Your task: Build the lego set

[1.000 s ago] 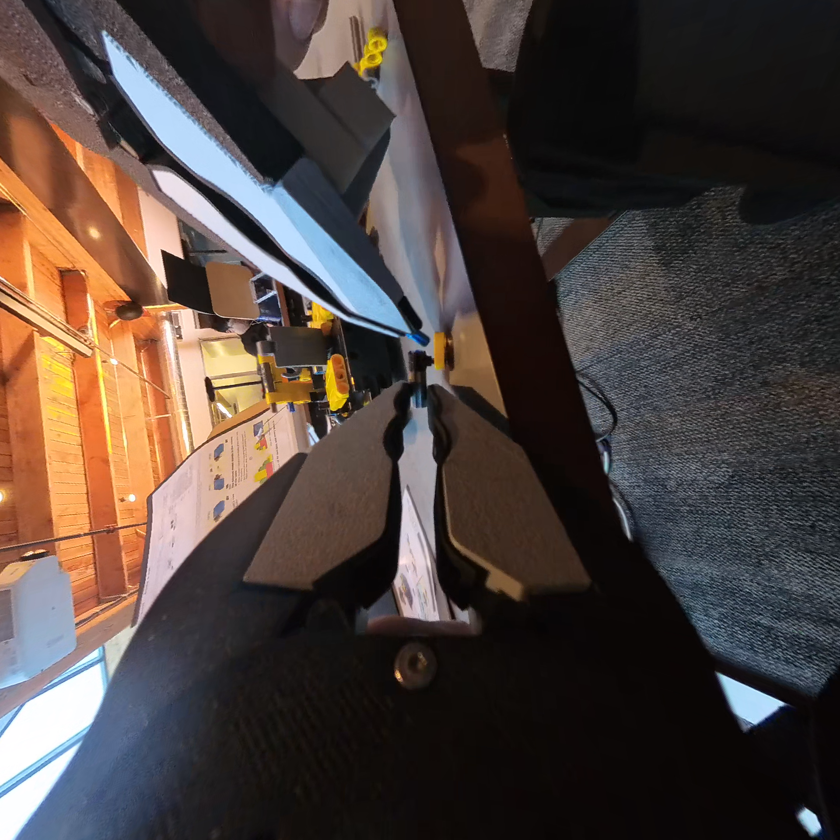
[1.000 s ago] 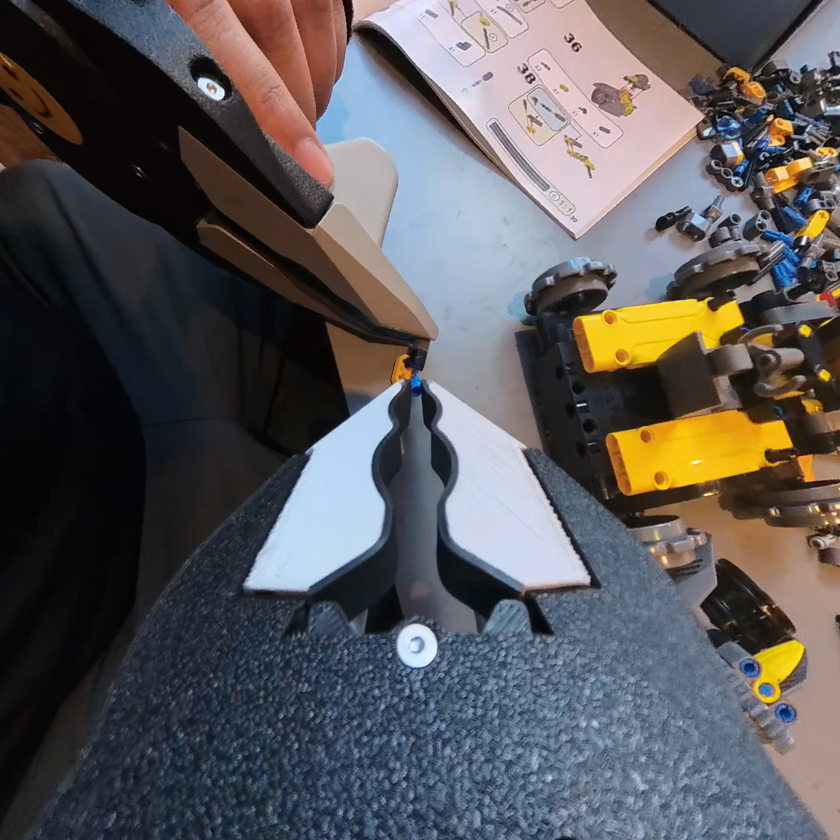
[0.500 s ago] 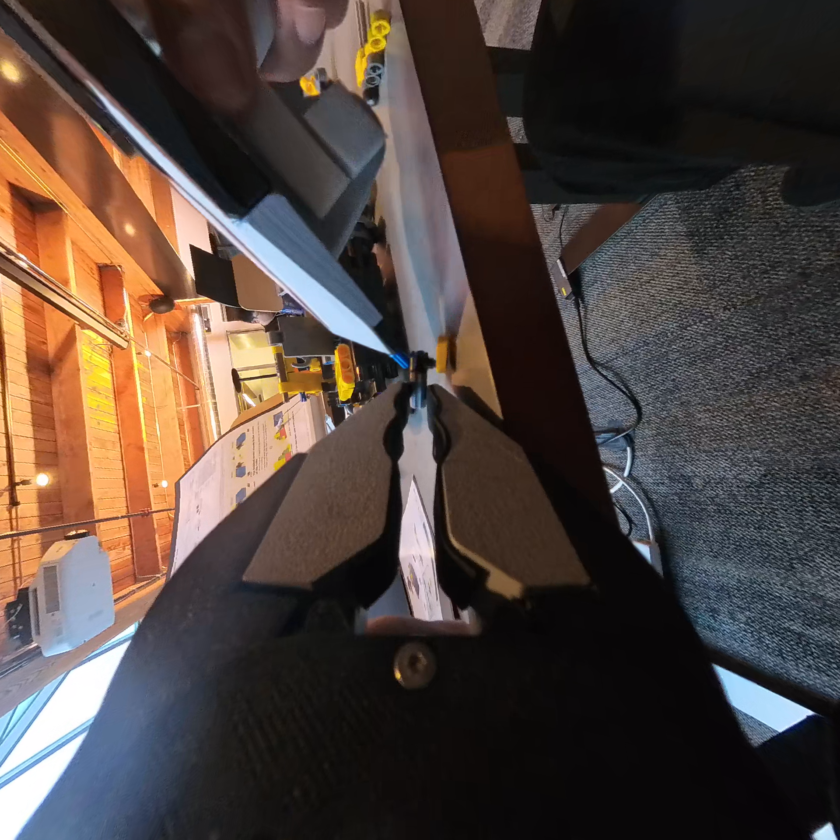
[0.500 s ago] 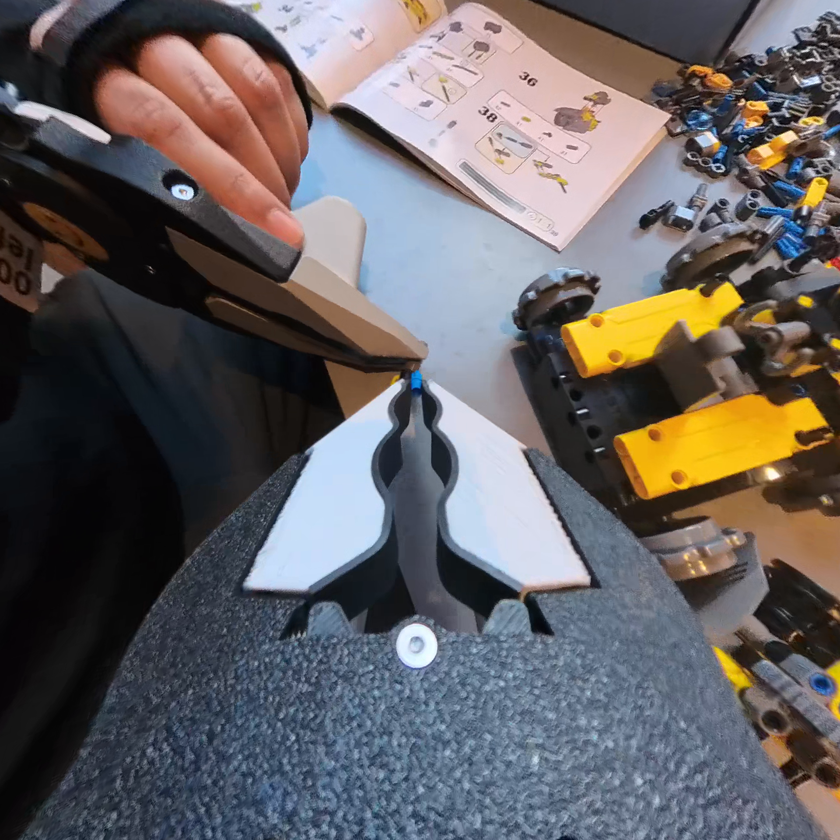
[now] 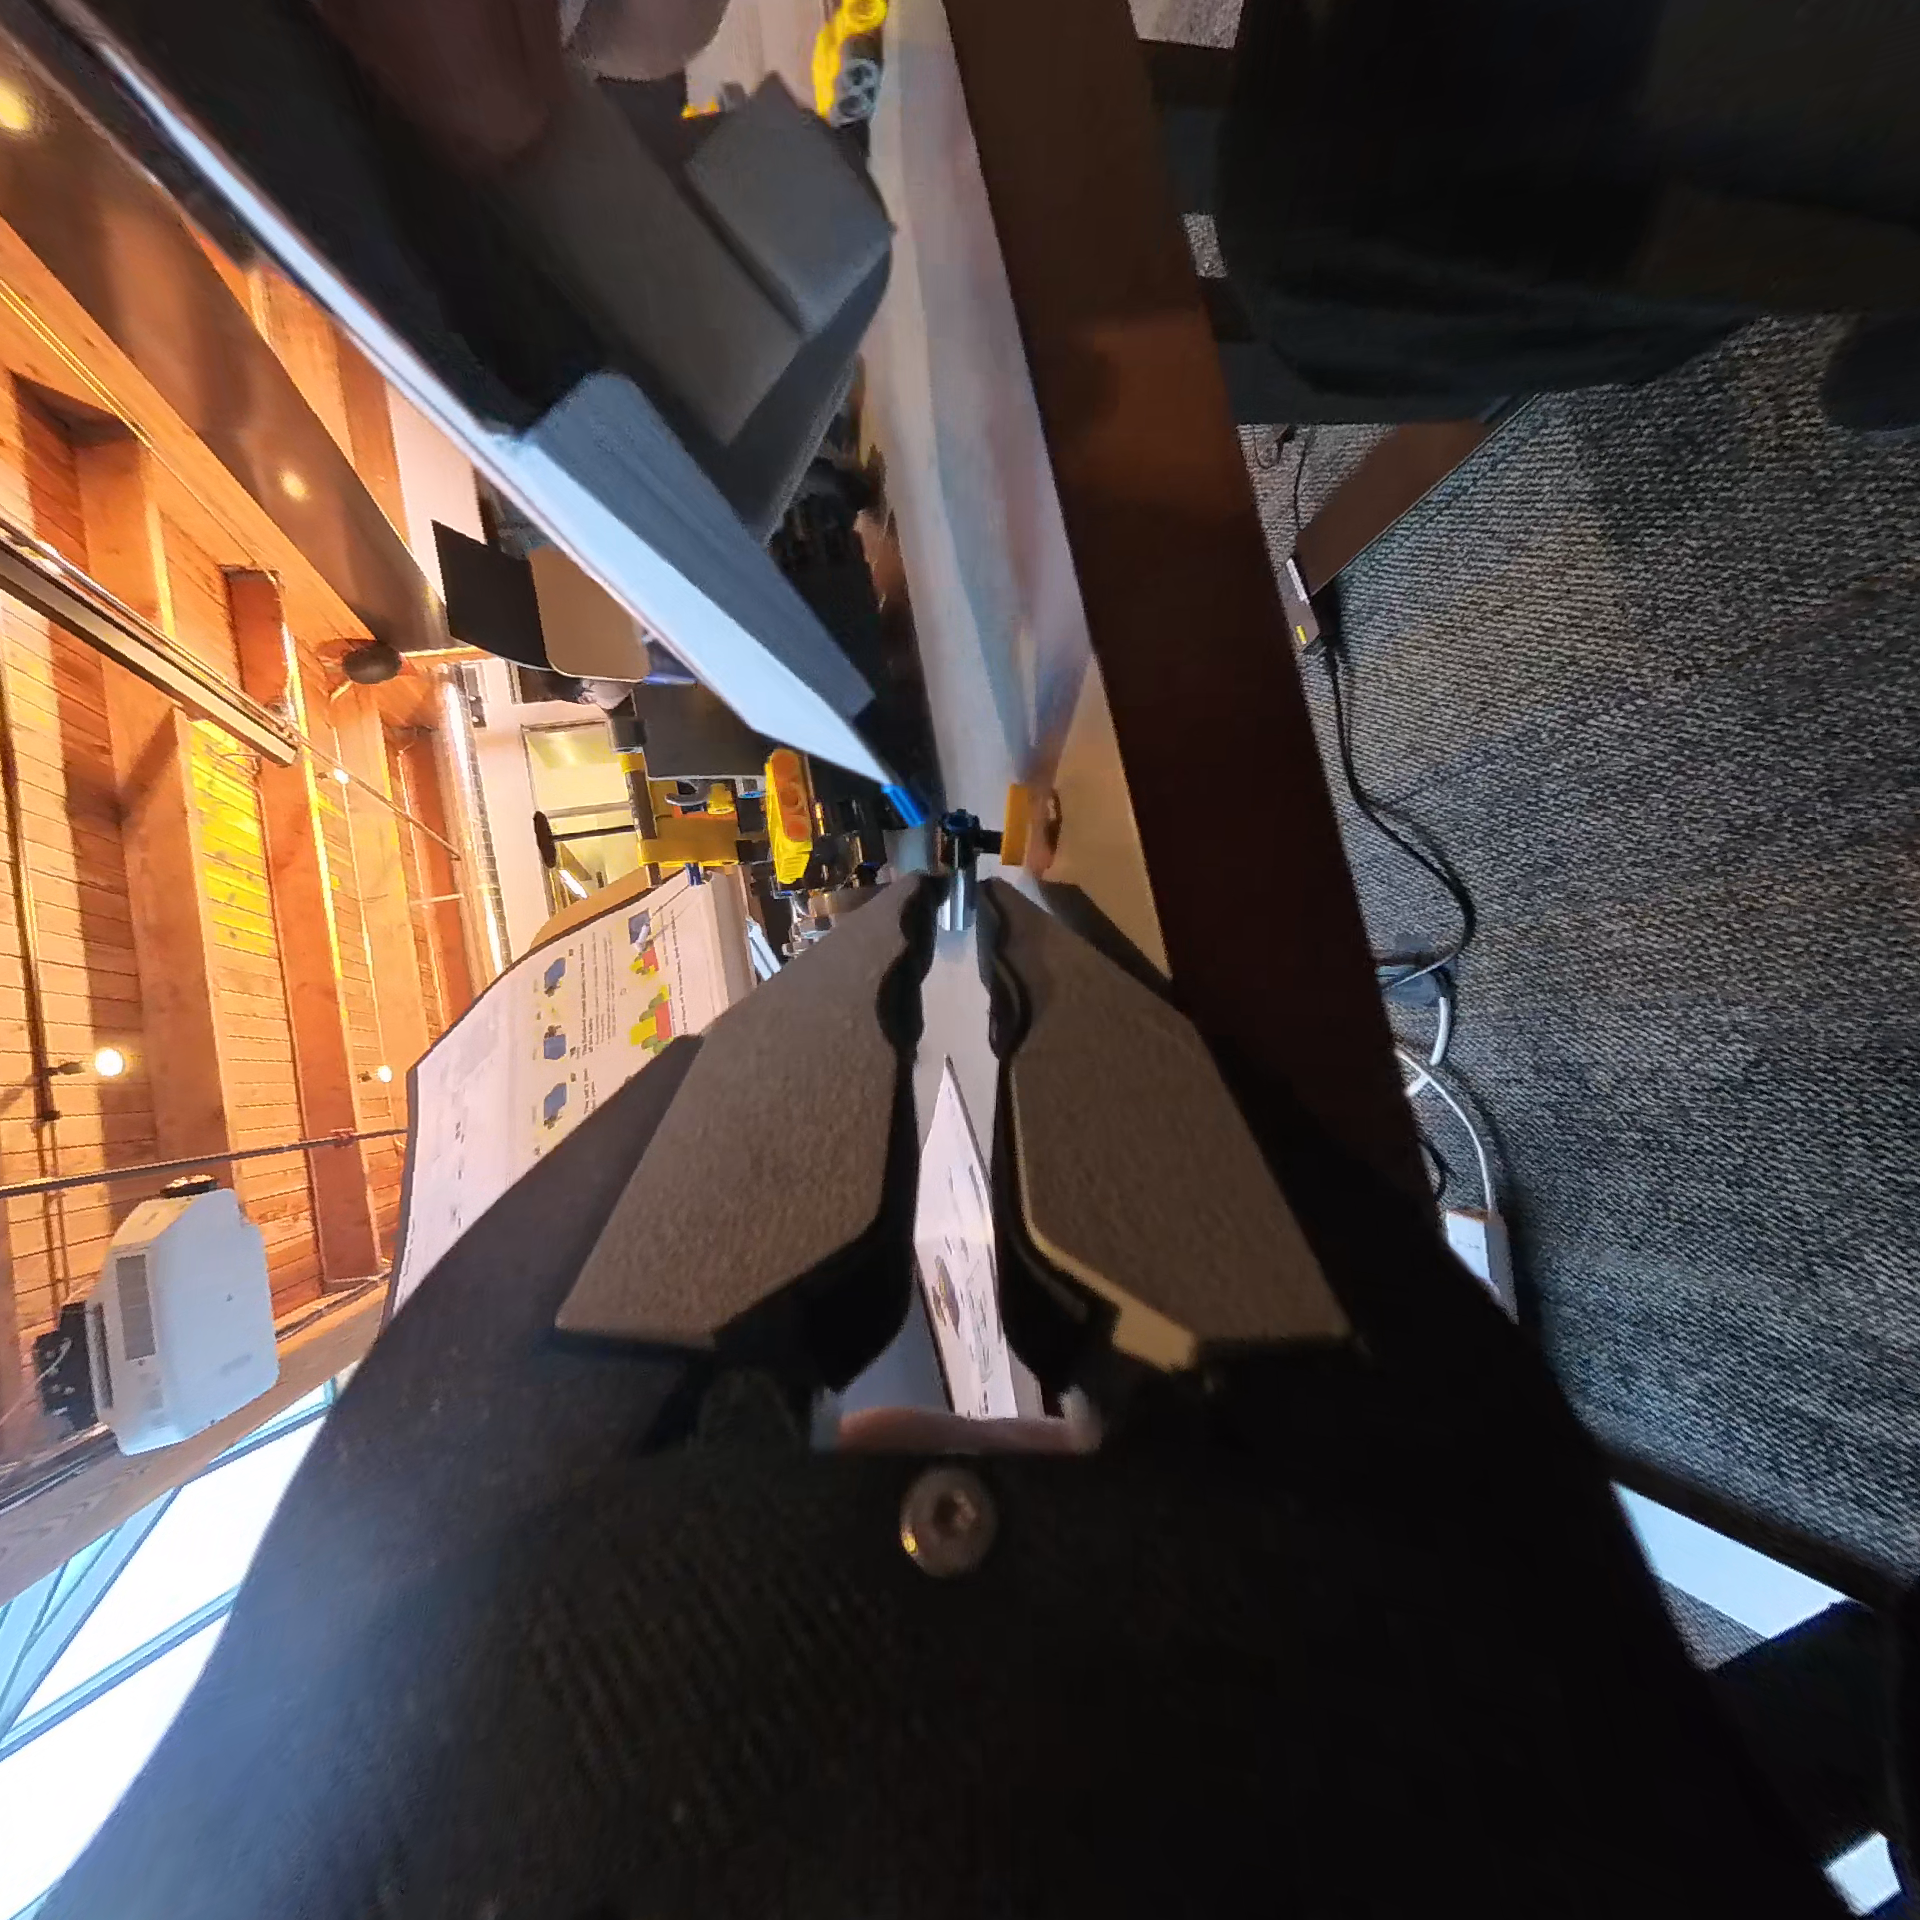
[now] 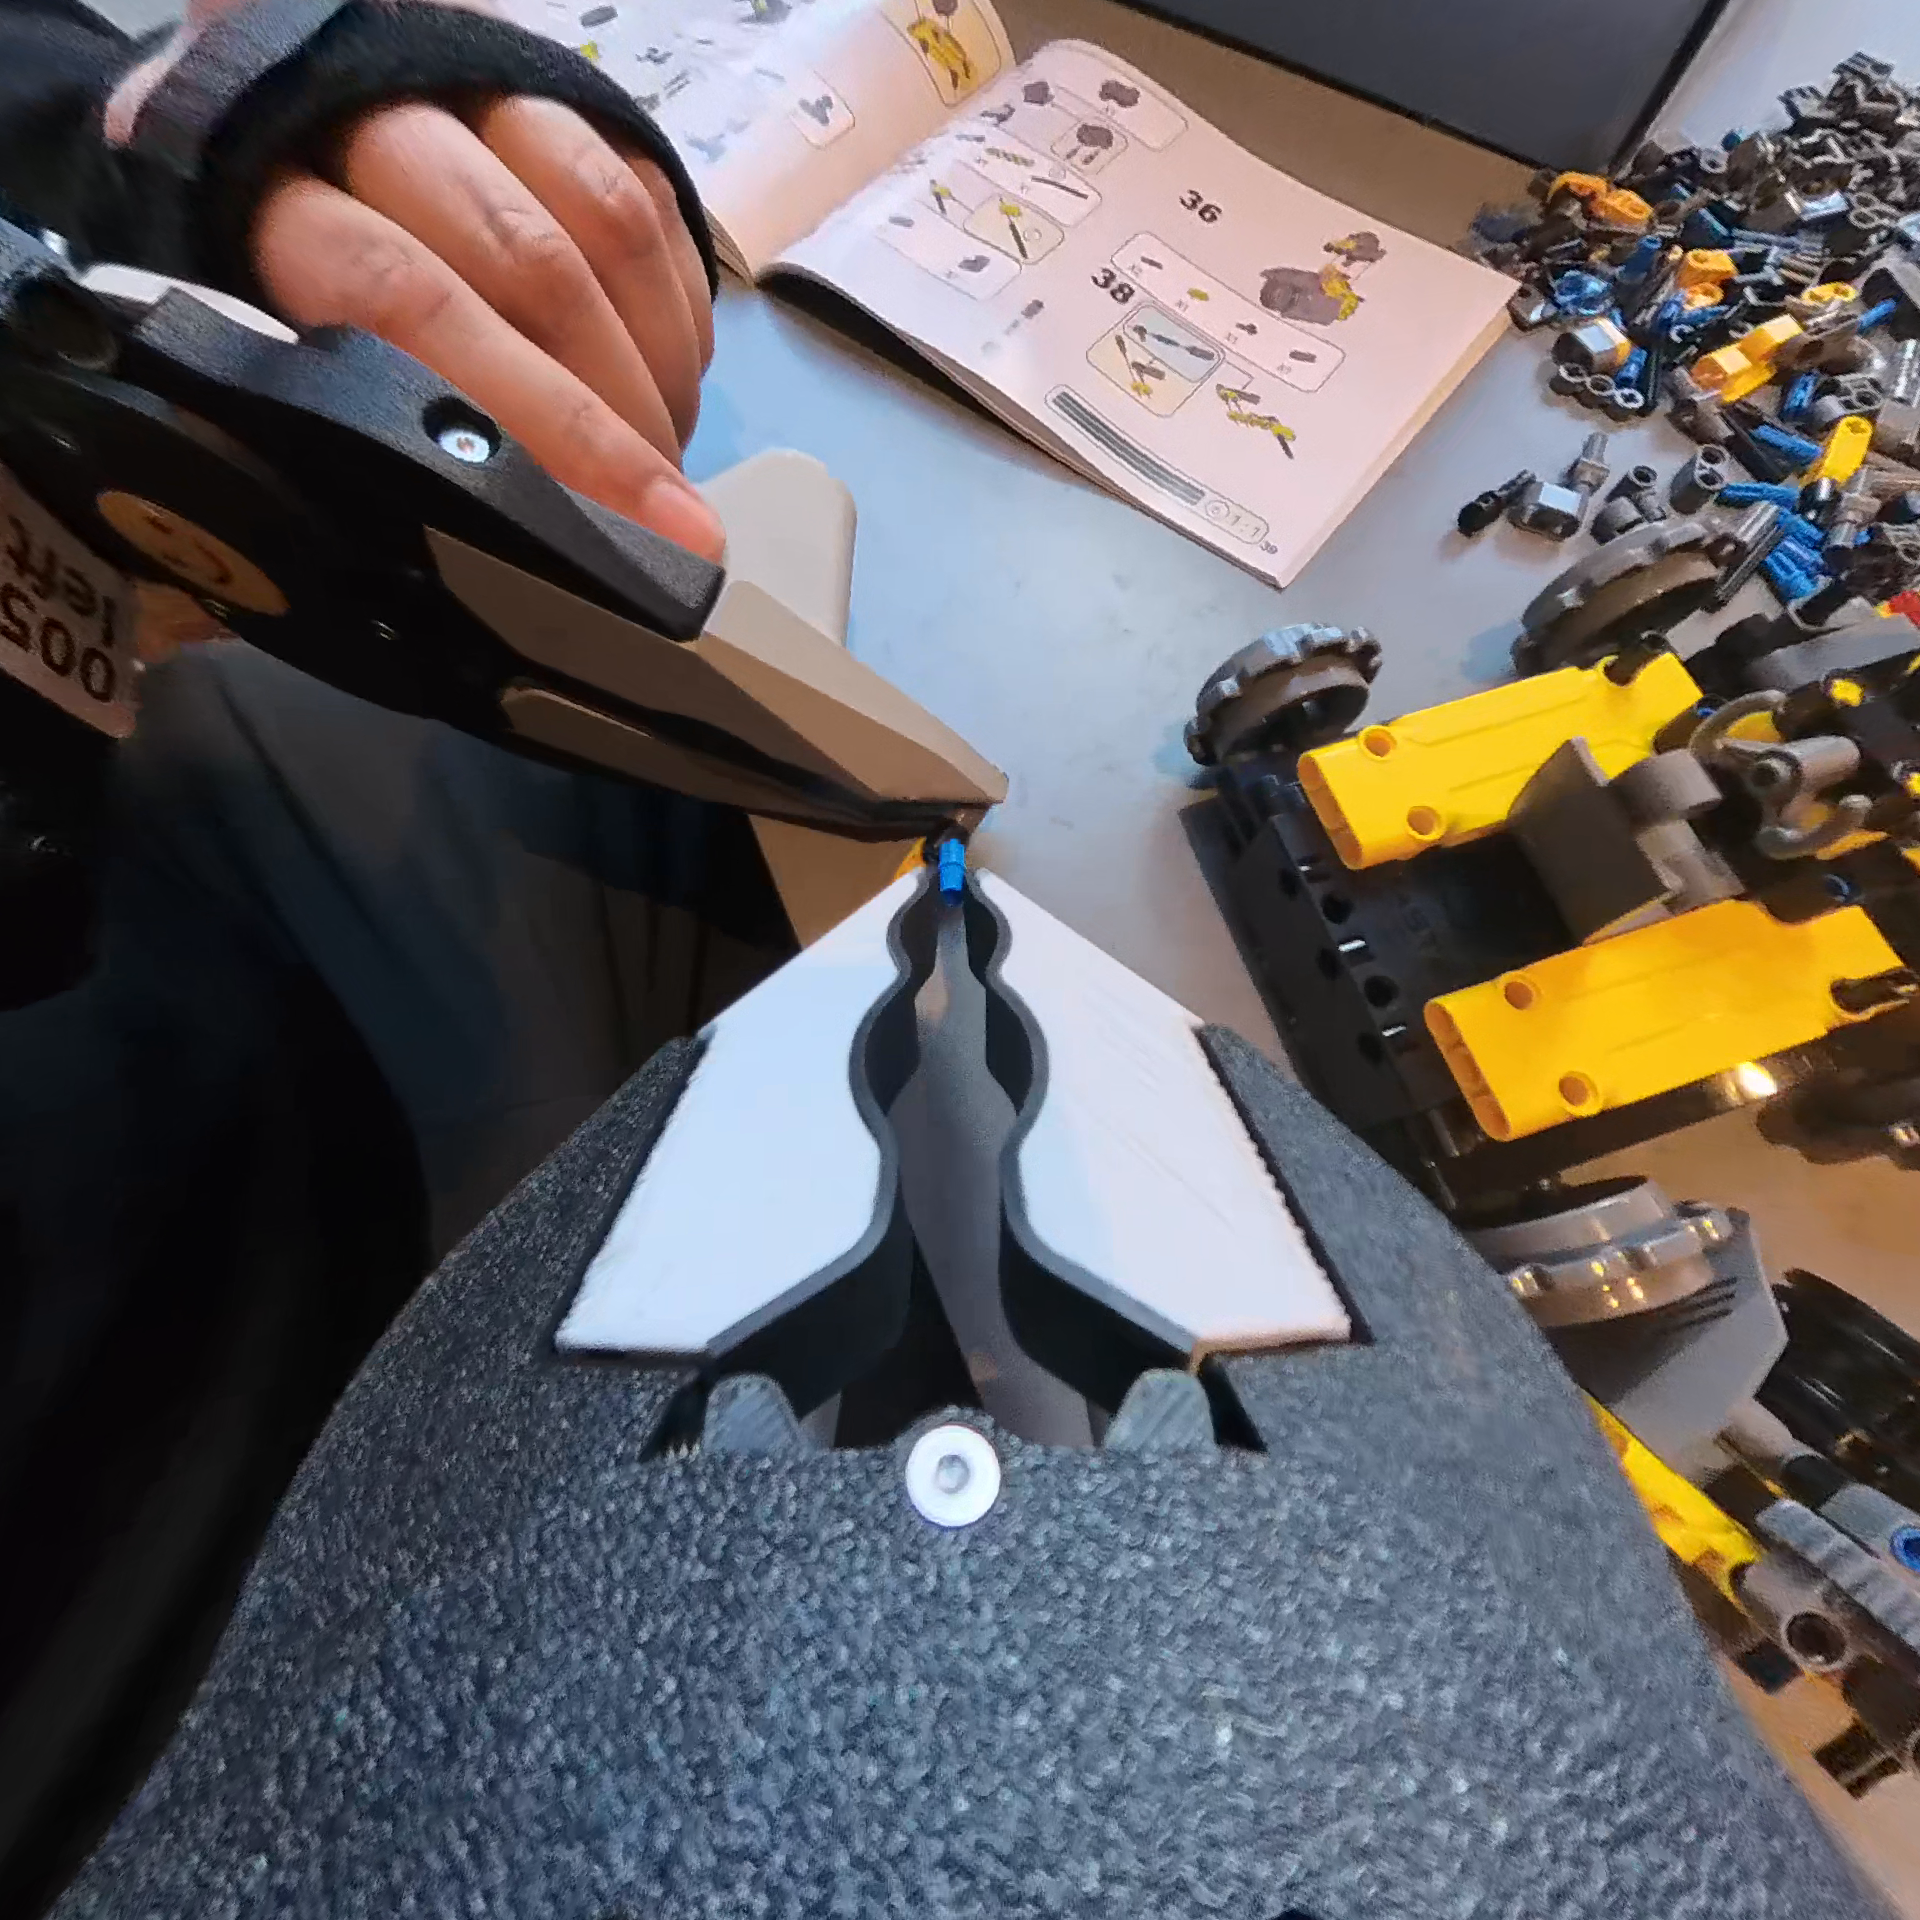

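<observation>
The right gripper (image 6: 948, 883) has pale grey wedge fingers (image 6: 1132, 1132) with wavy black inner edges, a speckled black body and a silver screw (image 6: 951, 1475) behind them. A black sleeve (image 6: 416, 94) covers the wrist.

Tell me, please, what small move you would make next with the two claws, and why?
I would probably ease the right claw forward a touch. It is shut on the small blue plastic pin, whose free end sits right at the small black and yellow plastic piece that the left claw pinches. The two parts look nearly in line, close above the grey table.
</observation>
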